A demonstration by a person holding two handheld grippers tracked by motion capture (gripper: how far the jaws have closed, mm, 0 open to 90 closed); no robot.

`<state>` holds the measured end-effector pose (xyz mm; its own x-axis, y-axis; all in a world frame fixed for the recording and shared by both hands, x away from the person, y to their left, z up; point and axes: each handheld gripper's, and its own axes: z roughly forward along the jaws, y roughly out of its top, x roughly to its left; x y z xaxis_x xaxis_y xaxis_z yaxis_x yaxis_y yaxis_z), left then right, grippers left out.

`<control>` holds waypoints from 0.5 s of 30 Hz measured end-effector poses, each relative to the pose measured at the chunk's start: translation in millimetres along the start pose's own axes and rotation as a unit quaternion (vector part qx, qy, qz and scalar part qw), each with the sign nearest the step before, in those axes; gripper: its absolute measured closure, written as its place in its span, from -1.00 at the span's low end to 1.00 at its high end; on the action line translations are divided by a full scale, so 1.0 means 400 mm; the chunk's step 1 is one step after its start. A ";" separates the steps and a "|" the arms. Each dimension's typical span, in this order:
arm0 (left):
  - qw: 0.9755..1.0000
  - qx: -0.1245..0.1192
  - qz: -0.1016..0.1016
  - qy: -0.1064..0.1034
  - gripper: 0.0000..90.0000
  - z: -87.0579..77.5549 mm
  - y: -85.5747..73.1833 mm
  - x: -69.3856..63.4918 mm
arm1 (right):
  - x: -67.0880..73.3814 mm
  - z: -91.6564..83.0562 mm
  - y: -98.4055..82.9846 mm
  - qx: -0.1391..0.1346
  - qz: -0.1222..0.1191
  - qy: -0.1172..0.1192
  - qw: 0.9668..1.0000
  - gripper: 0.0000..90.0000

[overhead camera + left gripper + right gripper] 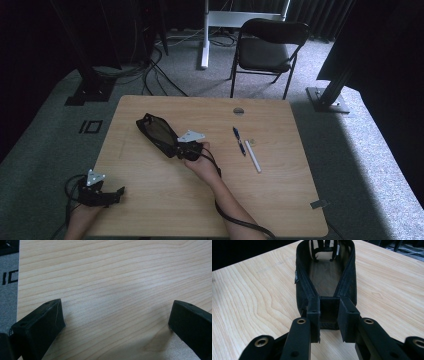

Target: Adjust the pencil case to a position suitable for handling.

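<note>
Black mesh pencil pouch (325, 277) lies open-mouthed on the counter (165, 200), left of the blue pen (239, 140), right tool (329, 317) pinching its near end, left tool (115, 322) spread and idle; likely light, floppy, best held by the stiffer zipper rim.

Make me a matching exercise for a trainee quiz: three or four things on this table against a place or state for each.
Things:
1. black mesh pouch
2. blue pen
3. white marker
4. left gripper

Place or state:
A. jaws apart over bare wood
B. clamped at one end by the right gripper
C. lying just right of the pen
D. lying right of the right hand

Pairs: 1-B, 2-D, 3-C, 4-A
</note>
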<state>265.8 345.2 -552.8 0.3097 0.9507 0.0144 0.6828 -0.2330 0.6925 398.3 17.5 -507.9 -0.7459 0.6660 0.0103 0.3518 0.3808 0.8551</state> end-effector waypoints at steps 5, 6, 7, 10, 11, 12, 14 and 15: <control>1.000 0.000 0.000 0.000 -0.99 0.000 0.000 0.000 | -0.005 -0.021 -0.011 0.002 -0.003 0.001 1.000 0.63; 1.000 0.000 0.000 0.000 -0.99 0.000 0.000 0.000 | -0.007 -0.025 -0.014 0.001 -0.003 0.001 1.000 0.63; 1.000 0.000 0.000 0.000 -0.99 0.000 0.000 0.000 | -0.009 -0.030 -0.017 0.002 -0.002 0.003 1.000 0.63; 1.000 0.000 0.000 0.000 -0.99 0.000 0.000 0.000 | -0.014 -0.044 -0.026 0.001 -0.001 0.004 1.000 0.63; 1.000 0.000 0.000 0.000 -0.99 0.000 0.000 0.000 | -0.015 -0.049 -0.029 0.001 -0.002 0.001 1.000 0.63; 1.000 0.000 0.000 0.000 -0.99 0.000 0.000 0.000 | -0.017 -0.053 -0.032 0.001 -0.002 0.002 1.000 0.63; 1.000 0.000 0.000 0.000 -0.99 0.000 0.000 0.000 | -0.020 -0.061 -0.037 0.002 -0.001 0.001 1.000 0.63; 1.000 0.000 0.000 0.000 -0.99 0.000 0.000 0.000 | -0.021 -0.065 -0.039 0.001 -0.001 0.002 1.000 0.63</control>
<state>265.8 345.2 -552.8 0.3097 0.9507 0.0145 0.6829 -0.2330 0.6924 384.4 -11.0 -507.8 -0.7495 0.6619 0.0108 0.3511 0.3836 0.8542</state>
